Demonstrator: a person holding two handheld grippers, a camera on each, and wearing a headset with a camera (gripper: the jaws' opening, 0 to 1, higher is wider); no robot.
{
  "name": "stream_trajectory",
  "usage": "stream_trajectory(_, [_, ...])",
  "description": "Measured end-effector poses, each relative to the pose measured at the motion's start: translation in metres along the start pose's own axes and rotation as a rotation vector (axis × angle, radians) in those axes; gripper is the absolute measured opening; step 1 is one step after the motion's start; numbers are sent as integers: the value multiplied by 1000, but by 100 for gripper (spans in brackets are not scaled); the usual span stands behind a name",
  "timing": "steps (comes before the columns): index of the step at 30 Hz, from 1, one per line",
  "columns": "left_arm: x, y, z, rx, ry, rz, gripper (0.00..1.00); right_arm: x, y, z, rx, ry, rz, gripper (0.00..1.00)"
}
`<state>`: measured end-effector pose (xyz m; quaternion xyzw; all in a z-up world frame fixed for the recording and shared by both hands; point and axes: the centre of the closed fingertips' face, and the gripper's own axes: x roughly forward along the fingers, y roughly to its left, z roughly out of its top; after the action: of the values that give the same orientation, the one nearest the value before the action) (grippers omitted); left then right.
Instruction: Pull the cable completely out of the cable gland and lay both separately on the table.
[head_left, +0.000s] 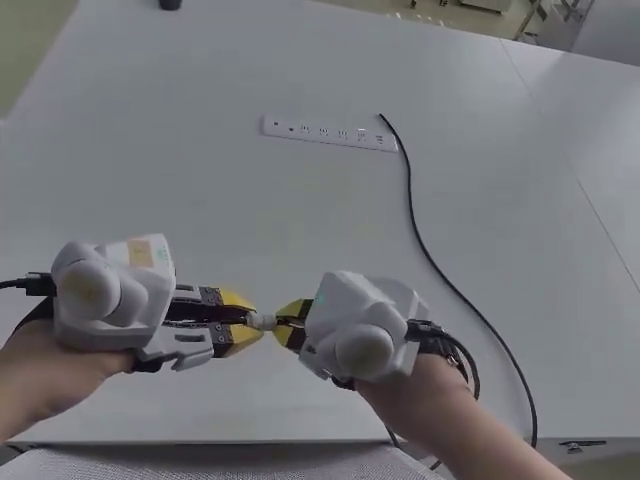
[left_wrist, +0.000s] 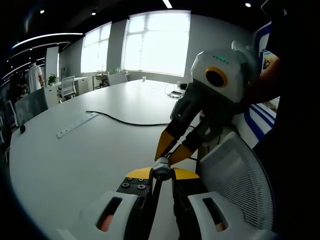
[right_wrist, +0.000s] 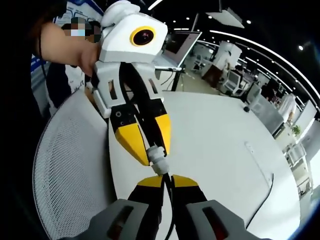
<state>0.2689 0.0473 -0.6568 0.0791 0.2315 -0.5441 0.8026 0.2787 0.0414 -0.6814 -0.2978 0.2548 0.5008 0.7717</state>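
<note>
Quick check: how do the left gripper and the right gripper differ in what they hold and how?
The left gripper is shut on the white cable gland, pinched at its tips; the right gripper is shut on the black cable, which runs back between its jaws. In the head view the left gripper points right, the right gripper points left. Both are closed, tips nearly touching, above the table's near edge.

The left gripper and right gripper both have white shells and yellow jaw tips. Between them the cable gland is pale grey, the cable black. The table is white; at twelve o'clock lies a white power strip, its black cord running toward four o'clock.
</note>
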Motion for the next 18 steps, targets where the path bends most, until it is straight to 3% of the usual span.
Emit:
stream_trajectory(6, [-2,1,1,-1,-4,-2,15,-2,-6,-12,64,19,-6,0])
stream_trajectory(13, [-3,1,1,1,-4,-1,15,-1,-11,-27,255,25,-4,0])
stream_trajectory(18, [-4,3,1,2,-4,0,15,2,-15,-40,345,38,-5,0])
